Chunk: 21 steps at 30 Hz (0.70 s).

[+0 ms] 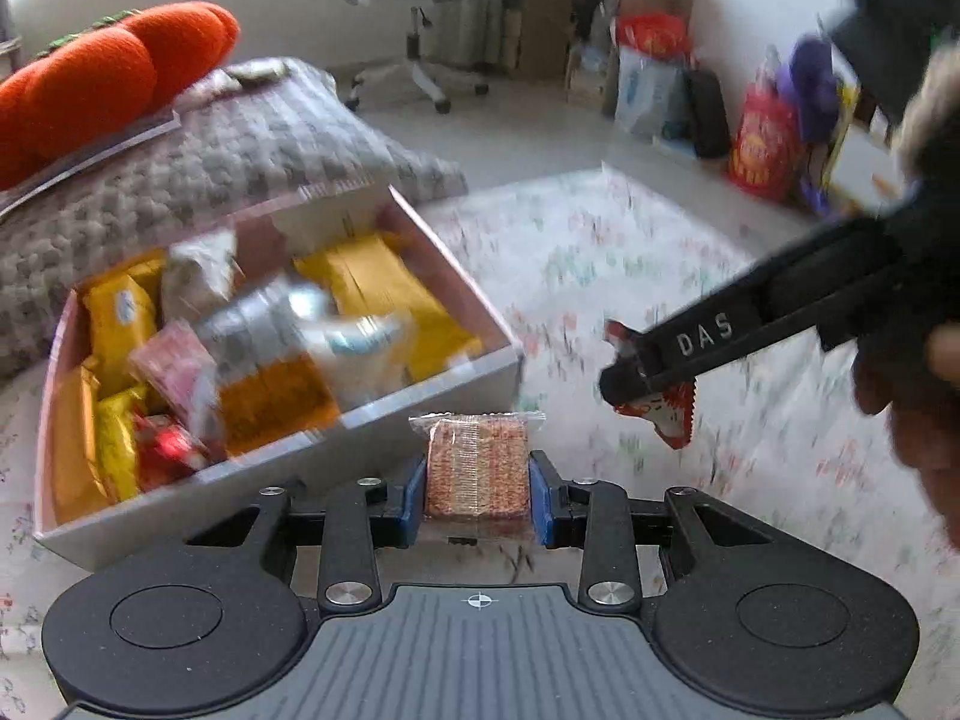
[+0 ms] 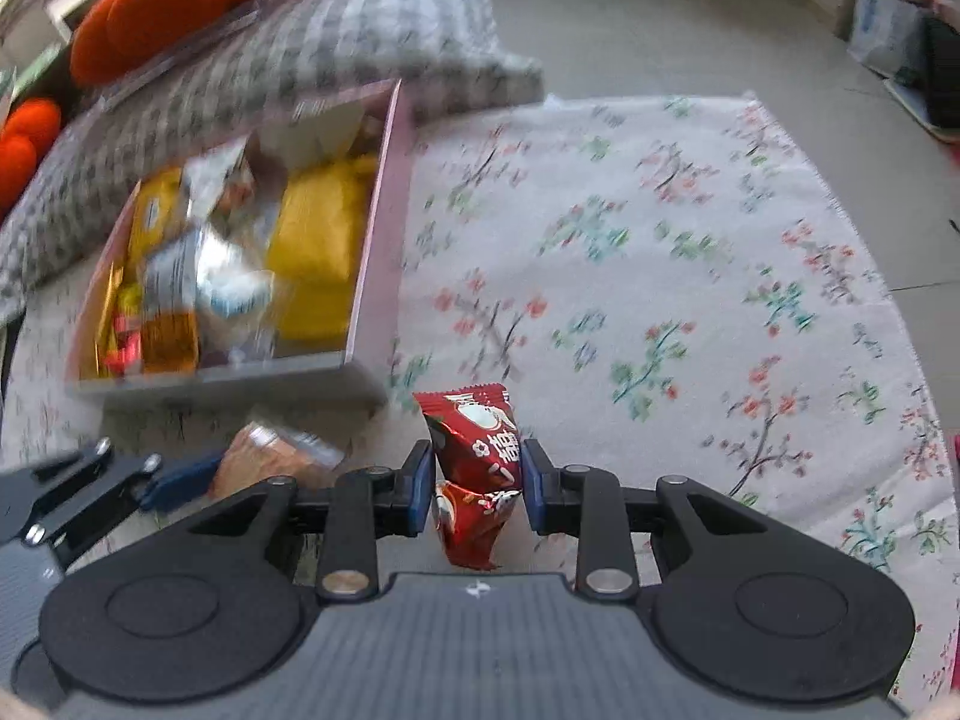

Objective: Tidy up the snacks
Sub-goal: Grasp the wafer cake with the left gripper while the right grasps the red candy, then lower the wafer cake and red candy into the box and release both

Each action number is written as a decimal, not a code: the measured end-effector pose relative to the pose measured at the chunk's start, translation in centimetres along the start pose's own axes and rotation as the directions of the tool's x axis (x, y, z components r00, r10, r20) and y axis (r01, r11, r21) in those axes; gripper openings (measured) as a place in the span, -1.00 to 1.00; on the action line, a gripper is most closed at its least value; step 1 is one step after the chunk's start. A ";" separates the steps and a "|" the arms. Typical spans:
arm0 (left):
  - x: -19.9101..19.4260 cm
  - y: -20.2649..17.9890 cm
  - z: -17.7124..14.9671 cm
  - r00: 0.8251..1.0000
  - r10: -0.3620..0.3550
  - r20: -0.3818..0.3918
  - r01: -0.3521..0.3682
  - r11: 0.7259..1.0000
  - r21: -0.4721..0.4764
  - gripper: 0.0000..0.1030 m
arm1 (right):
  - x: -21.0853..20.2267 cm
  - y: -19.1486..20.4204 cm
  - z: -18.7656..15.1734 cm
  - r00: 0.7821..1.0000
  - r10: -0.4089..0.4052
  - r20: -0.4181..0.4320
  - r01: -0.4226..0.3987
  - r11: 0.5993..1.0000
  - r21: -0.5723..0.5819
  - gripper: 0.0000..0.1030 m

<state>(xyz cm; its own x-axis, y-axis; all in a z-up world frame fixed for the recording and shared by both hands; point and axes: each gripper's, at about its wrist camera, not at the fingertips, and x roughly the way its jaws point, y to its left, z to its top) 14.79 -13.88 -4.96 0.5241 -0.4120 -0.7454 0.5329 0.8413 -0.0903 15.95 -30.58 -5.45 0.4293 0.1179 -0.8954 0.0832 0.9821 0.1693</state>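
Observation:
A pale pink box [image 1: 420,396] [image 2: 384,210] holds several snack packets, yellow, orange, red and silver. My left gripper [image 1: 477,489] is shut on a clear-wrapped brown cracker pack [image 1: 477,468], just in front of the box's near wall. That same cracker pack [image 2: 270,462] shows at lower left in the right wrist view, beside the left gripper's blue pads. My right gripper [image 2: 477,483] is shut on a red candy packet [image 2: 477,468] above the floral cloth, right of the box. From the left wrist view the right gripper [image 1: 645,378] hangs at the right with the red packet [image 1: 669,417] in its tips.
A floral cloth [image 2: 660,276] covers the floor under both grippers. A grey knitted blanket [image 1: 198,156] and orange plush cushions [image 1: 108,72] lie behind the box. An office chair [image 1: 432,18], cardboard boxes and red bags [image 1: 762,144] stand at the far wall.

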 end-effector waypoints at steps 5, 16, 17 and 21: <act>-2.5 4.9 1.4 0.995 0.037 0.088 -0.024 0.989 -0.143 -0.38 | -1.3 -0.4 0.8 0.994 -0.007 0.107 -0.001 0.997 0.073 -0.47; -1.5 11.1 0.5 0.991 0.112 0.072 -0.080 0.933 -0.351 -0.38 | -1.5 2.2 2.1 0.960 0.082 0.269 -0.103 0.992 0.066 -0.47; -1.2 11.1 0.5 0.991 0.111 0.072 -0.078 0.932 -0.355 -0.38 | -1.3 2.7 2.1 0.958 0.106 0.267 -0.126 0.990 0.057 -0.47; -0.6 11.6 0.3 0.988 0.122 0.093 -0.081 0.928 -0.364 -0.38 | 0.2 4.4 2.2 0.956 0.171 0.240 -0.183 0.983 0.027 -0.47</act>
<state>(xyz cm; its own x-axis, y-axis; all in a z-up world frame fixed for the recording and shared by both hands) 20.88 -3.95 -5.35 0.6448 -0.3367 -0.6862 0.2101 0.9412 -0.2645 18.35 -26.51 -3.99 0.6405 0.2452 -0.7278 0.0279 0.9396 0.3412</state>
